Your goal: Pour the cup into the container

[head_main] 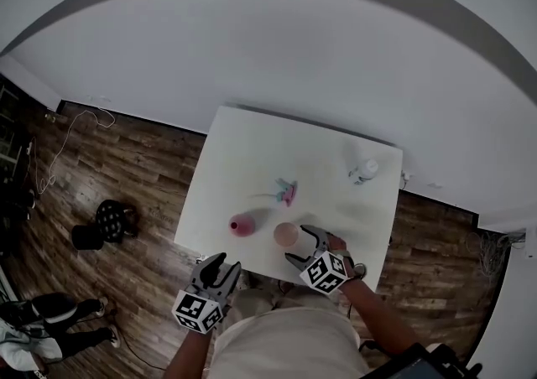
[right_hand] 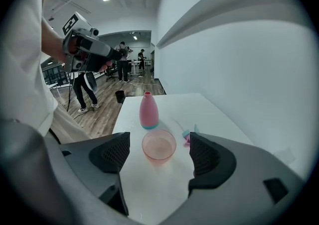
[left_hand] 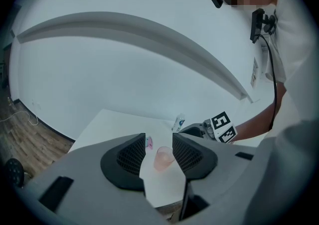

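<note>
A white square table (head_main: 252,138) stands on a dark wood floor against a white wall. Near its front edge stands a translucent pink plastic cup (head_main: 286,235), upright. Just to the cup's left stands an opaque pink bottle-shaped container with a narrow neck (head_main: 242,225), also upright and a little apart from the cup.

The right gripper (head_main: 300,245) points down at the cup. In the right gripper view its black ribbed fingers (right_hand: 113,153) stand wide. The cup (right_hand: 159,144) sits in the gap at their tips, and neither pad touches it. What the cup holds cannot be made out. The pink container (right_hand: 148,111) rises just beyond the cup.

The left gripper (head_main: 221,265) hangs just off the table's near edge, over the person's lap. Its fingers (left_hand: 130,157) are wide apart with nothing gripped between them. The cup (left_hand: 164,157) shows through the gap, farther off on the table.

Behind the cup lies a small pink and teal object (head_main: 287,193). A small white bottle (head_main: 364,170) stands near the far right corner, well apart from the rest.
</note>
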`<act>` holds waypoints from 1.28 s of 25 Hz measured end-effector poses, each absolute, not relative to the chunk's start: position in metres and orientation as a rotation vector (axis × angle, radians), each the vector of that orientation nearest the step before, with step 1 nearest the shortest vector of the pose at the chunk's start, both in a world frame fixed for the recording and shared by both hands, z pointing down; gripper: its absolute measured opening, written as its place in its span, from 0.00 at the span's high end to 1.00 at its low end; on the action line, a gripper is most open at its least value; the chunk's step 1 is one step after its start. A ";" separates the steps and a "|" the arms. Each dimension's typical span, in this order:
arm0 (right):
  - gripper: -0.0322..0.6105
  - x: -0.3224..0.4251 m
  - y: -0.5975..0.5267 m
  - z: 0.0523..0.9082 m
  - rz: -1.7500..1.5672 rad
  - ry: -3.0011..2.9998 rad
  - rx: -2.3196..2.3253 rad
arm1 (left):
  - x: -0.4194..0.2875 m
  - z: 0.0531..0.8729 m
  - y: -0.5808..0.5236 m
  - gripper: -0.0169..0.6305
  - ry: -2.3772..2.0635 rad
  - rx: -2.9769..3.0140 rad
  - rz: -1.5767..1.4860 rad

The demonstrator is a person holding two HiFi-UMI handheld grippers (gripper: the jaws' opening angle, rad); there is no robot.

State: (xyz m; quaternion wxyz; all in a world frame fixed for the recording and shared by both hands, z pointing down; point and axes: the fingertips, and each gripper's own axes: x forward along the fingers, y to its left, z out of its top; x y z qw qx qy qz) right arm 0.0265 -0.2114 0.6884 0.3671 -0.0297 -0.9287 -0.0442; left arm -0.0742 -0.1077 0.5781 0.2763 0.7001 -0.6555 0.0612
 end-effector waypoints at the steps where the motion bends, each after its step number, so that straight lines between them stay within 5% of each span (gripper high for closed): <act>1: 0.39 0.027 -0.211 0.692 -0.112 -2.380 -0.088 | -0.073 0.578 -0.108 0.72 -1.759 1.880 0.169; 32: 0.36 0.010 -0.208 0.808 -0.091 -2.268 -0.237 | -0.070 0.626 -0.108 0.72 -1.710 1.789 0.259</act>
